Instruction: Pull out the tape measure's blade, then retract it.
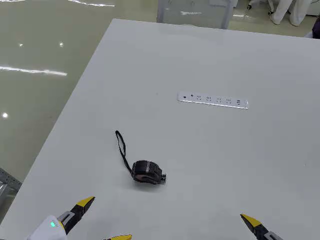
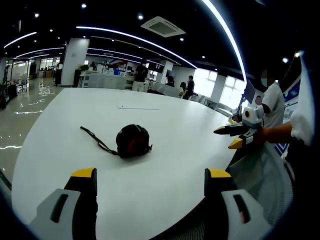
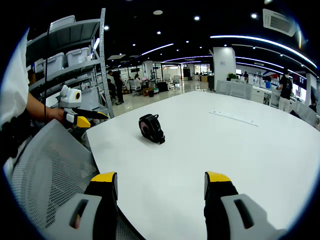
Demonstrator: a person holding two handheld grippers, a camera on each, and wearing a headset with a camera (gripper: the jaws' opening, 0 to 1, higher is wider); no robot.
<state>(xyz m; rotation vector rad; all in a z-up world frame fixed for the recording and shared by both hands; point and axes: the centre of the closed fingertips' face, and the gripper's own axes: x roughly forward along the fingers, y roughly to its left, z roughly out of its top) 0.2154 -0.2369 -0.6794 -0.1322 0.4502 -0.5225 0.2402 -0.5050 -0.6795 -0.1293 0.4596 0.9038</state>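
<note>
left gripper [image 2: 150, 173] and right gripper [image 3: 161, 176]: jaws wide apart.

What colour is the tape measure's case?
Black tape measure, reddish centre; left gripper view shows best.

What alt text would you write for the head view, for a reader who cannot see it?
A black tape measure, no blade out, lies on a white table. The left hand-held gripper and right hand-held gripper point toward it from the bottom edge, touching nothing; a power strip lies beyond.

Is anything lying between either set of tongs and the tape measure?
Nothing visible. Bare table lies between the tape measure and both the left tongs and right tongs; the power strip sits beyond it.
</note>
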